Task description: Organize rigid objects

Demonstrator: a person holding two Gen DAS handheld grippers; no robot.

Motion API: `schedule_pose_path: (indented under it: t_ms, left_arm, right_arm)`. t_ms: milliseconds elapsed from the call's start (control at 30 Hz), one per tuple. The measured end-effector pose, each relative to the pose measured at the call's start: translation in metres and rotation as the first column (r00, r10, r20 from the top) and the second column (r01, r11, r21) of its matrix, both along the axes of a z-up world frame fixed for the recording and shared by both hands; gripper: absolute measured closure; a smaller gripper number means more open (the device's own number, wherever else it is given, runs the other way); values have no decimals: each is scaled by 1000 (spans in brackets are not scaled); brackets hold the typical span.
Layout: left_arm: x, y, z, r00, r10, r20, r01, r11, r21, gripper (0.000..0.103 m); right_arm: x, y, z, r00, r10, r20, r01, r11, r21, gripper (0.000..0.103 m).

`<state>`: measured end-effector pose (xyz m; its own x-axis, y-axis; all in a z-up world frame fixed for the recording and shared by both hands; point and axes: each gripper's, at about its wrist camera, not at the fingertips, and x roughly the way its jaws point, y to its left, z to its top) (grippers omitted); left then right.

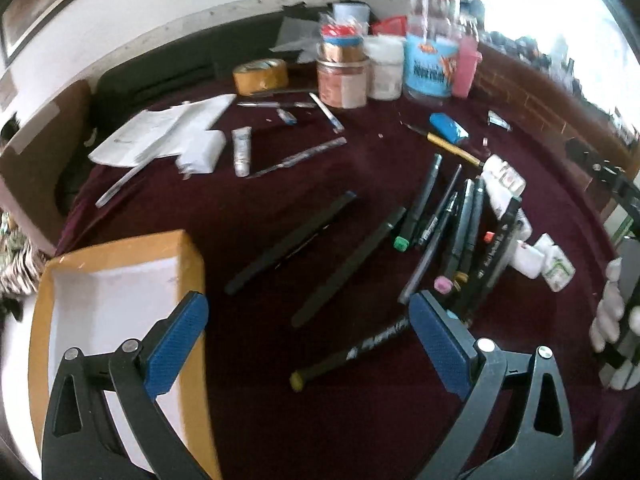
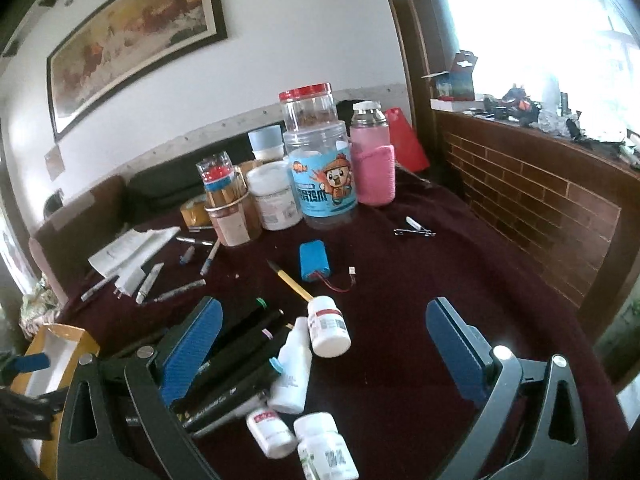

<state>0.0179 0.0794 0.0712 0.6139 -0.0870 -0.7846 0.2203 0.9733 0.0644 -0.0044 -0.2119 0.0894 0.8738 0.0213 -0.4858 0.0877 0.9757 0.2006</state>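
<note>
Currently | left gripper [image 1: 306,312] fingers apart above markers [image 1: 336,268] | right gripper [image 2: 324,320] fingers apart over bottles [image 2: 328,332]

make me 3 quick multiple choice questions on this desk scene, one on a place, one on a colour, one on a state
1. Where is the cardboard box?
A. behind the jars
B. beside the left gripper's left finger
C. on the window sill

2. What colour is the battery pack?
A. blue
B. green
C. yellow

3. How does the right gripper stand?
A. shut on a pen
B. shut on a bottle
C. open, holding nothing

Answers:
1 B: the left view shows the box at the lower left, by that finger.
2 A: its wrap is blue, with a thin wire trailing from it.
3 C: its blue pads are wide apart, with the white bottles lying loose on the cloth between them.
</note>
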Motion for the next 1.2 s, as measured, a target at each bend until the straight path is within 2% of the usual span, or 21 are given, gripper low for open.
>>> schedule_pose_path:
  t_ms: [67, 133, 200, 300, 333, 367, 433, 467, 500, 667, 900, 1000, 1133, 1200]
  left_arm:
    - [13, -12, -9, 1000, -23, -16, 24, 999, 30, 3]
    - [23, -21, -17, 999, -44, -29, 45, 997, 64, 5]
    - [33, -31, -27, 997, -73, -37, 76, 991, 106, 7]
    - [44, -36, -38, 994, -89, -59, 96, 987, 127, 16]
    - [49, -37, -42, 993, -95, -69, 103, 987, 125, 32]
    - [51, -37, -46, 992, -100, -79, 109, 987, 121, 56]
    - [57, -36, -56, 983, -117, -139, 130, 988, 88, 74]
    - [57, -34, -57, 979, -135, -150, 141, 989, 31, 83]
    - [56, -31, -56, 976, -136, -168, 134, 991, -23, 86]
    - [41, -30, -52, 973, -124, -194, 113, 991, -68, 86]
    - [47, -40, -55, 982, -74, -175, 67, 997, -43, 82]
    - [50, -43, -57, 986, -57, -157, 51, 998, -40, 91]
    - [35, -32, -40, 993, -38, -110, 23, 991, -135, 91]
    - [18, -22, -21, 998, -23, -61, 11, 982, -189, 91]
  right_arm:
    - [3, -6, -12, 1000, 6, -1, -6, 999, 32, 3]
    - [8, -13, -22, 999, 18, -44, -15, 997, 72, 3]
    - [8, -18, -22, 999, 34, -35, -30, 993, 116, 3]
    - [8, -14, -25, 998, 42, -48, -37, 994, 98, 3]
    - [9, -13, -26, 997, 48, -52, -43, 994, 97, 3]
    - [9, -12, -26, 997, 51, -55, -46, 995, 92, 3]
    - [9, -9, -26, 997, 48, -57, -44, 996, 72, 3]
    - [9, -7, -26, 997, 45, -55, -42, 997, 66, 3]
    - [8, -7, -26, 998, 43, -53, -40, 997, 59, 3]
    - [10, -6, -27, 997, 41, -64, -38, 998, 47, 3]
    - [12, -5, -30, 995, 48, -82, -43, 998, 51, 3]
    - [13, -4, -32, 995, 50, -90, -46, 998, 48, 3]
    - [14, -3, -34, 994, 53, -97, -50, 998, 40, 3]
    - [15, -1, -35, 993, 53, -103, -50, 998, 30, 3]
